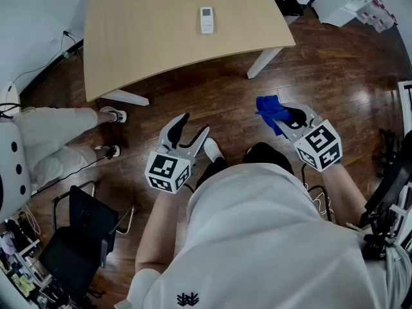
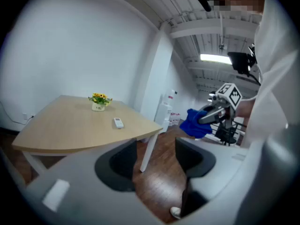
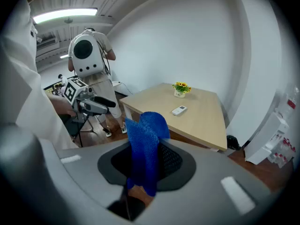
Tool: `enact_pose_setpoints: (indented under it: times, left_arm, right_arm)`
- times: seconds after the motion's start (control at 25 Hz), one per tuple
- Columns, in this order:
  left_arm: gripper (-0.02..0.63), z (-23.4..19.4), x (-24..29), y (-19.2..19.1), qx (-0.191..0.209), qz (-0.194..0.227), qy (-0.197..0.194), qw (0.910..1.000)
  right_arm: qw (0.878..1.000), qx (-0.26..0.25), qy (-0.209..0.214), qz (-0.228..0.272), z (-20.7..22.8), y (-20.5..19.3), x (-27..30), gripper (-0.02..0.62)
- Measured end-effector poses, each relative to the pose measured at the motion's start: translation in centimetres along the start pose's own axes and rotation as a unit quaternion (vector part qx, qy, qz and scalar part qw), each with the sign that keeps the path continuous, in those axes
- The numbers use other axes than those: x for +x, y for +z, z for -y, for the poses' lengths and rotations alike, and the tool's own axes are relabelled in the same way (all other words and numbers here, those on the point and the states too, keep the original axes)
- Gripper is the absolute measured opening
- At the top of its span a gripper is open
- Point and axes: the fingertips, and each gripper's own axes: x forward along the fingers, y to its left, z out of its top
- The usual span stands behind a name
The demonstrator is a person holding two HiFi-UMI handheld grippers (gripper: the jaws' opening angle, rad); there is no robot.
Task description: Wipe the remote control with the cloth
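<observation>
Table (image 1: pixel 161 37) stands well ahead of us, our left gripper (image 1: pixel 196 122) hangs partly open and empty, maybe to steady things later, our right gripper (image 1: pixel 285 118) pinches the blue cloth (image 1: pixel 267 108) ready for wiping, and the little remote control (image 1: pixel 206 19) lies near the table's far edge.

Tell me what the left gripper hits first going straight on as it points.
Likely the wooden floor, right of the white table leg, both seen between the open, empty jaws of the left gripper. Depth is unclear; the leg could come first.
</observation>
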Motion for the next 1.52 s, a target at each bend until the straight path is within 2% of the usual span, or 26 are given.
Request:
enact_pose_setpoints:
  times: [0.16,0.52,0.68,1.0,1.24,1.4,1.52]
  left_arm:
    - [0.278,-3.4,-0.6,0.2,-0.003,0.001,0.003,1.0]
    - [0.278,-5.5,1.2,2.6,0.005,0.01,-0.006,0.9999]
    - [0.278,-6.7,4.3,4.1,0.009,0.005,0.008,0.9999]
    - [0.278,-10.6,12.5,7.3,-0.011,-0.01,0.069,0.9975]
    - [0.29,-13.0,19.3,9.1,-0.021,-0.034,0.116,0.9924]
    - [0.361,-16.4,23.8,8.9,-0.024,-0.067,0.173,0.9824]
    - [0.446,-18.8,26.2,7.5,-0.033,-0.094,0.211,0.9725]
  right_arm:
    - [1.0,-0.003,-0.01,0.007,-0.1,2.8,1.8,0.089]
    - [1.0,-0.003,-0.021,0.02,1.5,5.6,3.3,0.089]
    - [1.0,-0.003,-0.004,0.029,5.2,6.6,5.3,0.089]
    - [0.997,-0.031,0.054,0.054,14.6,11.5,10.6,0.089]
    - [0.994,-0.035,0.092,0.046,20.9,12.3,12.0,0.089]
    - [0.992,-0.043,0.113,0.03,24.8,11.6,13.3,0.089]
    - [0.992,-0.046,0.119,0.019,26.6,11.1,14.0,0.089]
